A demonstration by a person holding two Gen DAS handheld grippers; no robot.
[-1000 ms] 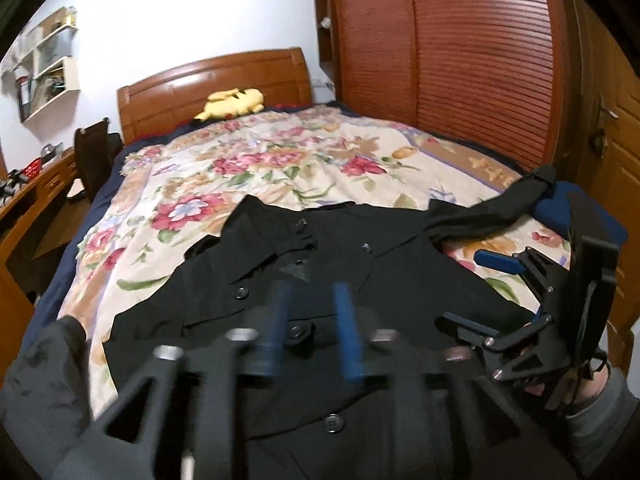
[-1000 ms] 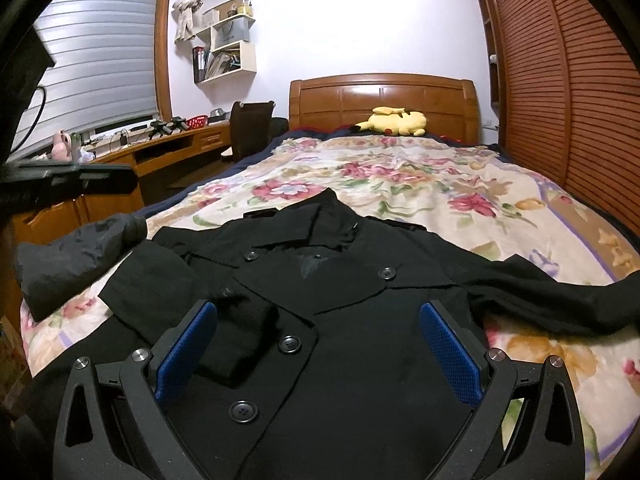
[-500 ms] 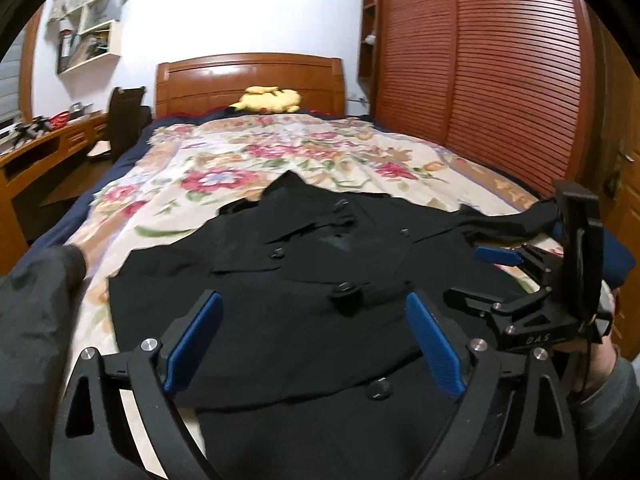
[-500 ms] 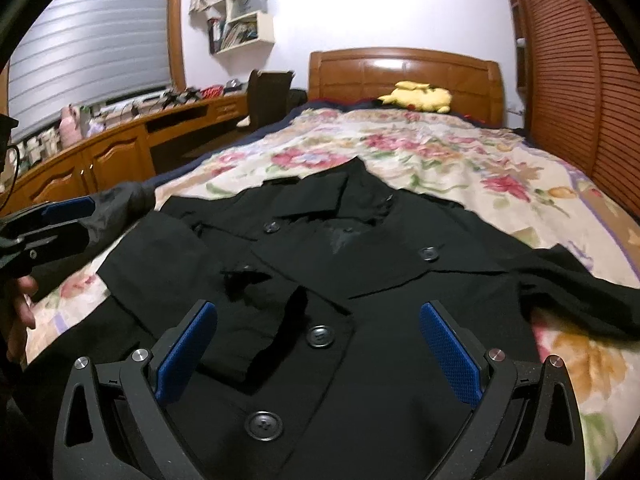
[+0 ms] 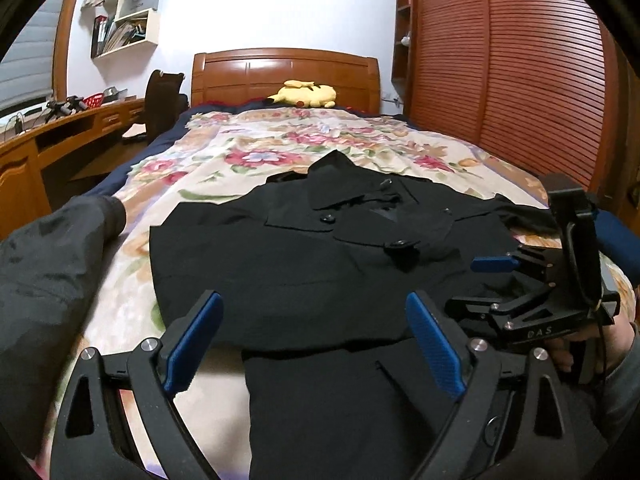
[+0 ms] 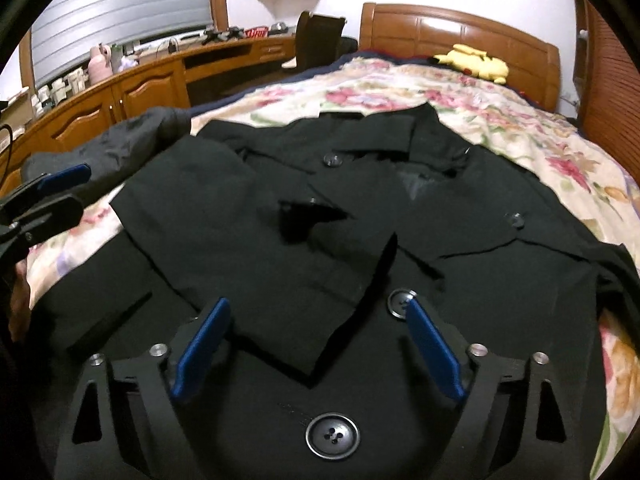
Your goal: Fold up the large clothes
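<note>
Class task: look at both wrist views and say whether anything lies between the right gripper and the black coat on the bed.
Nothing visible does. The right gripper hangs with jaws open directly over the black coat, just above the folded-over sleeve, and only air shows between its pads and the cloth.

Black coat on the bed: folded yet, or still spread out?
Partly folded. The black coat lies front-up on the floral bedspread, one sleeve folded across its chest; the other sleeve still trails sideways.

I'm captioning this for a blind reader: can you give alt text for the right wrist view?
A black coat lies buttoned-side up on a floral bedspread, one sleeve folded across its chest. The open right gripper hovers above the cuff, gripping nothing.
</note>
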